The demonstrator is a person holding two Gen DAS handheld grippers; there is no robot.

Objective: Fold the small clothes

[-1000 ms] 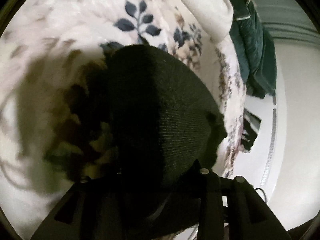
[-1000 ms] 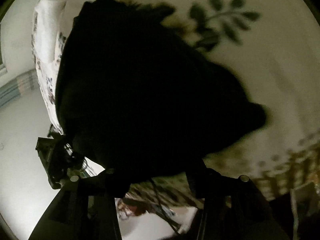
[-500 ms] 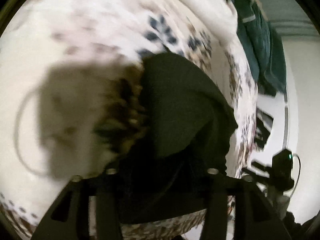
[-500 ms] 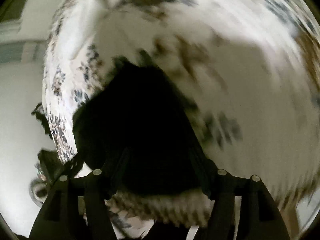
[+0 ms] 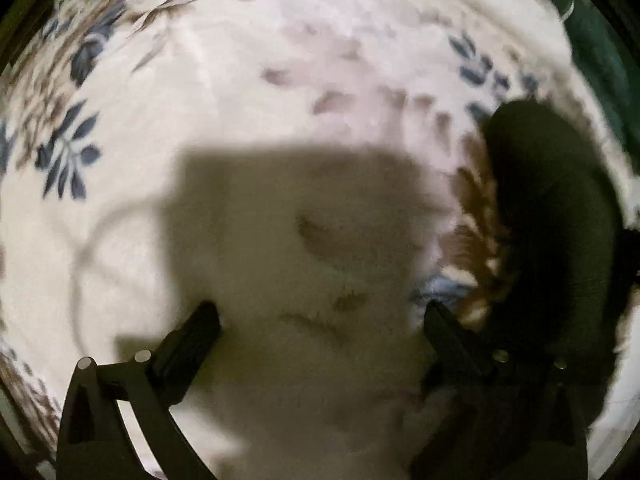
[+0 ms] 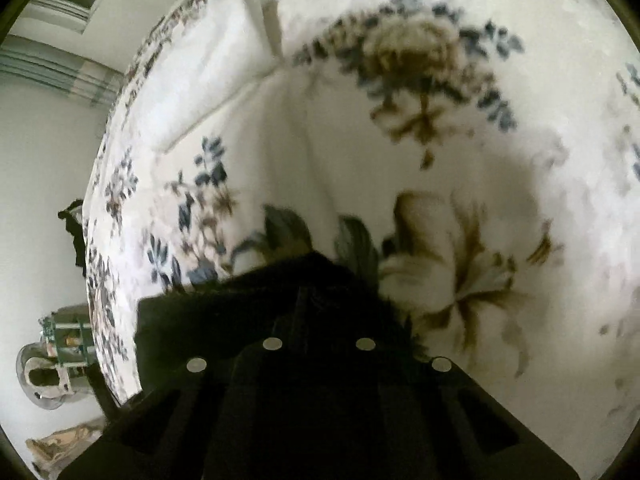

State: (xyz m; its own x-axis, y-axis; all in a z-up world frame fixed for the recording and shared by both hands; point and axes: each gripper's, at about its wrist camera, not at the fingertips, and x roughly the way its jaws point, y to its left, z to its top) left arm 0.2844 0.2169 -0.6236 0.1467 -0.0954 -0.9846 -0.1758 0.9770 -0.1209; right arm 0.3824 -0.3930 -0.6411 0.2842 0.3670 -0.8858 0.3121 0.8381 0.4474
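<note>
While pointing down at floral blanket [image 5: 240, 80], left gripper [image 5: 320, 316] spreads jaws wide, still opening, nothing between fingers, only own shadow on fabric below. Dark knitted garment [image 5: 560, 220] lies just right of it on blanket, free of fingers. Right gripper [image 6: 318, 280] fully closed; black cloth [image 6: 224, 316] bunched around fingertips, apparently pinched, blurred.
</note>
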